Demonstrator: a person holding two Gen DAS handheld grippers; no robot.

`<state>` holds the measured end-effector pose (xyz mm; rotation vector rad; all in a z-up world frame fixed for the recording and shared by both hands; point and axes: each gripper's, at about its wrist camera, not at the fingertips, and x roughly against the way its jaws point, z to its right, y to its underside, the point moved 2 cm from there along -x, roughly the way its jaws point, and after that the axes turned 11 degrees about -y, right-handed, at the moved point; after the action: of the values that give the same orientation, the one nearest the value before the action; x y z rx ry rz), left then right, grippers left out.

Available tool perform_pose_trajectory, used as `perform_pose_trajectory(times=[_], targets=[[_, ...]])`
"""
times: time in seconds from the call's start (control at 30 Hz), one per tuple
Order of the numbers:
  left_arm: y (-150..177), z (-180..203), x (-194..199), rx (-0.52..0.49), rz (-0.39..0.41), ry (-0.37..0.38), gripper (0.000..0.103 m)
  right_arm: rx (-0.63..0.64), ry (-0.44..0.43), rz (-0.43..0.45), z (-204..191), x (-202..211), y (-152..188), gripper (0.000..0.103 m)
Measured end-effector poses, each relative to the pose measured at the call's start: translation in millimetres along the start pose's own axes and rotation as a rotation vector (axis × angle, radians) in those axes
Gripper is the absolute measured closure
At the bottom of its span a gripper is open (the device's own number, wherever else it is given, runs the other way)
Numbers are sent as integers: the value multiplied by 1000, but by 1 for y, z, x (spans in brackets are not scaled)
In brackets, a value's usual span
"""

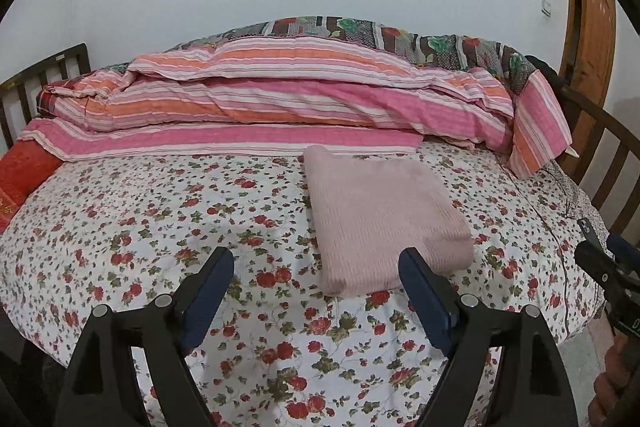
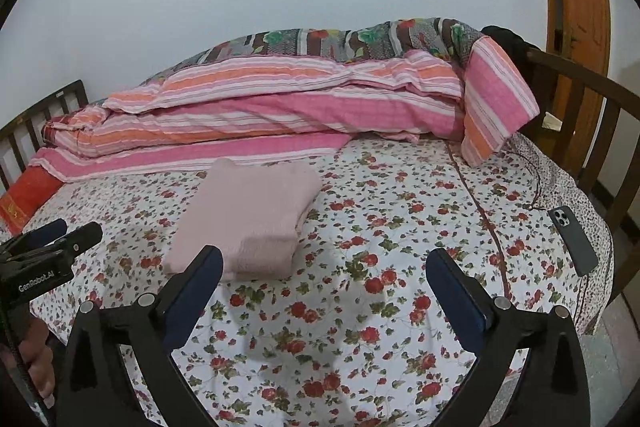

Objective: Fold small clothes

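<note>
A folded pink garment (image 1: 380,219) lies flat on the flowered bedsheet (image 1: 160,227), and I place everything else from it. It is a neat rectangle of several layers, stacked edges showing at its near end, so I judge this fold finished and the piece left to rest.

My left gripper (image 1: 316,283) hangs above the sheet just short of the garment's near edge, jaws spread wide and empty. One pad overlaps the garment's near corner in the left wrist view, but I cannot tell whether it touches. My right gripper (image 2: 324,279) hovers near the garment on the other side, over bare sheet, jaws also wide with nothing between them. I read both as let go and pulled clear so the fold is not disturbed.

Beyond the garment a striped quilt (image 1: 280,99) is heaped along the wall side of the bed. Well apart from the garment, near the bed's edge, lies a dark phone (image 2: 572,239) with a cable.

Hidden: any other small clothes, as none show. The layers inside the garment cannot be seen. My hands are cut off at the frame edges.
</note>
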<state>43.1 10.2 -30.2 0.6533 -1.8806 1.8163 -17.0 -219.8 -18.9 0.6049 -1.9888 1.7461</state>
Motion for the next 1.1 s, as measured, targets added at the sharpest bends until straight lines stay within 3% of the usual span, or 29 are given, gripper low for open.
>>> perform_pose_trajectory(times=[0.43, 1.1], targets=[[-2, 0, 11, -11, 6, -8, 18, 26, -1, -19, -25, 1, -6, 3], [-1, -2, 13, -18, 1, -8, 17, 27, -4, -34, -27, 4, -4, 3]])
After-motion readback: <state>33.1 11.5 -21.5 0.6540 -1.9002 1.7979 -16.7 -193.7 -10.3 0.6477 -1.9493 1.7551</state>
